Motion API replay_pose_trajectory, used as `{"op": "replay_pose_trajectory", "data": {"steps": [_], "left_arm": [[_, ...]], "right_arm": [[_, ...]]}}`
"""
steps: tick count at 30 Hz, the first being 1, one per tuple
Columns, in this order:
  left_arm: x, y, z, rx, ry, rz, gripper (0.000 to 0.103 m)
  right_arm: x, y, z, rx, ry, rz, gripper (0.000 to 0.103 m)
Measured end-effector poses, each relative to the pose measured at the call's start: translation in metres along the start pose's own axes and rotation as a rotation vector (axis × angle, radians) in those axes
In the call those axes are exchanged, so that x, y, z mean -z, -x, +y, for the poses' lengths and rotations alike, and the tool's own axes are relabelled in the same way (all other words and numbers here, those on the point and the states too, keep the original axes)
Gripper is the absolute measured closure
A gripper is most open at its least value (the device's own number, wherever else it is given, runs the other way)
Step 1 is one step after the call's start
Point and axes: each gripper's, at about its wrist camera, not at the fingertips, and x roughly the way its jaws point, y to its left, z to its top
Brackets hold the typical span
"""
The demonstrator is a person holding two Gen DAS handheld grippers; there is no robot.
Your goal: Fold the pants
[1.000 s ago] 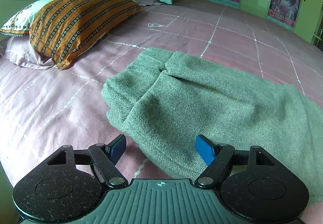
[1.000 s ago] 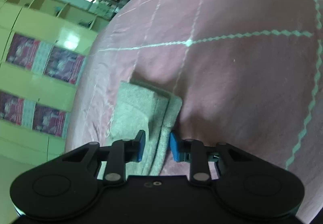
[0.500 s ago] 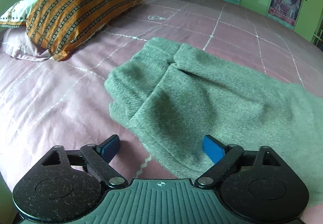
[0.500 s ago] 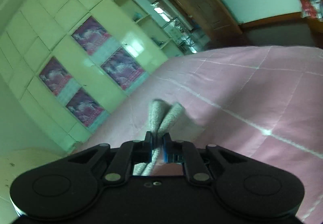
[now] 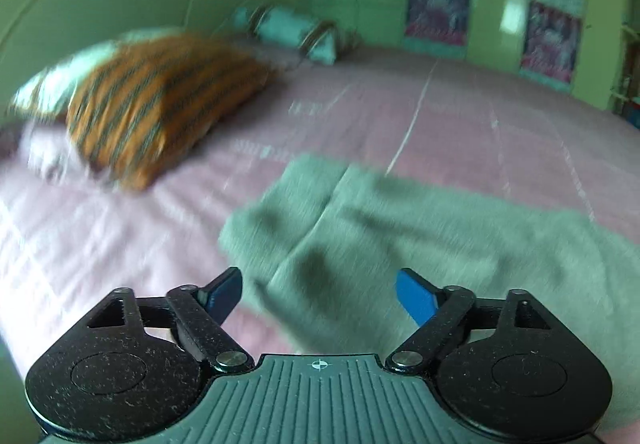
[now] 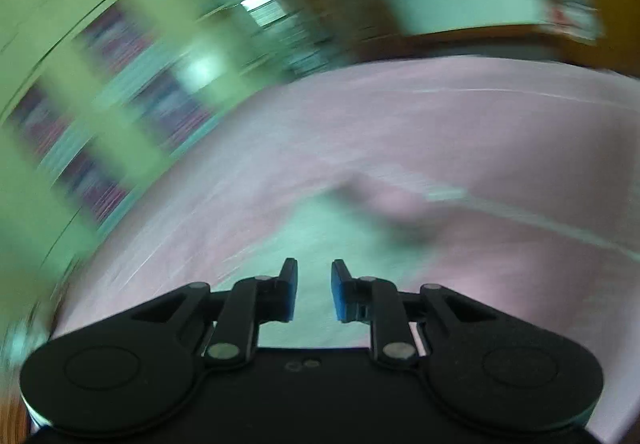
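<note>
Sprawling grey woolly pants [image 5: 420, 244], rumpled

Left black two-finger gripper with blue pads [image 5: 318, 294] hangs tilted downward, its jaws spread wide after just narrowing a touch, nothing pinched between the pads. Right black two-finger gripper with blue pads [image 6: 314, 292] also angles down, jaws just easing apart to a narrow gap, nothing gripped.

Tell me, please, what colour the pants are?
Grey-green pants, clearest in the left wrist view.
</note>
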Motion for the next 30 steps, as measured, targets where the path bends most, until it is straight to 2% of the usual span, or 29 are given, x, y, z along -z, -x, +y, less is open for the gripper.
{"op": "replay_pose_trajectory", "data": {"steps": [3, 7, 10, 12, 14, 15, 17, 18, 19, 20, 22, 24, 27, 28, 30], "left_arm": [[-0.018, 0.001, -0.016, 0.041, -0.061, -0.031, 0.023], [-0.03, -0.016, -0.039, 0.144, -0.115, 0.018, 0.023], [-0.026, -0.036, -0.058, 0.115, -0.18, 0.058, 0.023], [-0.02, -0.055, -0.055, 0.077, -0.17, 0.114, 0.023], [-0.013, -0.062, -0.053, 0.069, -0.209, 0.11, 0.023], [-0.01, -0.062, -0.056, 0.064, -0.25, 0.1, 0.023], [-0.006, -0.055, -0.053, 0.057, -0.292, 0.08, 0.023], [-0.007, -0.052, -0.049, 0.031, -0.3, 0.072, 0.023], [-0.009, -0.048, -0.043, 0.018, -0.296, 0.071, 0.023], [-0.013, -0.045, -0.038, 0.036, -0.276, 0.067, 0.024], [-0.024, -0.037, -0.043, 0.042, -0.276, 0.02, 0.024], [-0.038, -0.038, -0.055, 0.091, -0.273, -0.013, 0.024], [-0.046, -0.064, -0.067, 0.169, -0.233, 0.049, 0.024], [-0.044, -0.076, -0.072, 0.17, -0.258, 0.071, 0.024], [-0.038, -0.097, -0.073, 0.154, -0.316, 0.093, 0.024]], "right_arm": [[0.016, -0.037, 0.076, -0.129, 0.193, 0.123, 0.092], [0.064, -0.09, 0.183, -0.274, 0.442, 0.286, 0.092], [0.118, -0.117, 0.256, -0.369, 0.636, 0.392, 0.092], [0.156, -0.134, 0.295, -0.398, 0.741, 0.479, 0.093], [0.18, -0.144, 0.312, -0.339, 0.847, 0.484, 0.093], [0.184, -0.148, 0.314, -0.269, 0.874, 0.443, 0.095], [0.168, -0.158, 0.298, -0.184, 0.785, 0.406, 0.097], [0.16, -0.161, 0.29, -0.159, 0.738, 0.401, 0.102], [0.153, -0.163, 0.287, -0.144, 0.709, 0.408, 0.102], [0.146, -0.161, 0.286, -0.142, 0.699, 0.418, 0.103], [0.141, -0.148, 0.29, -0.165, 0.703, 0.36, 0.093], [0.145, -0.144, 0.306, -0.246, 0.714, 0.341, 0.09], [0.177, -0.16, 0.347, -0.337, 0.805, 0.417, 0.09], [0.191, -0.168, 0.358, -0.346, 0.861, 0.445, 0.092], [0.213, -0.186, 0.371, -0.254, 0.971, 0.4, 0.092]]}}
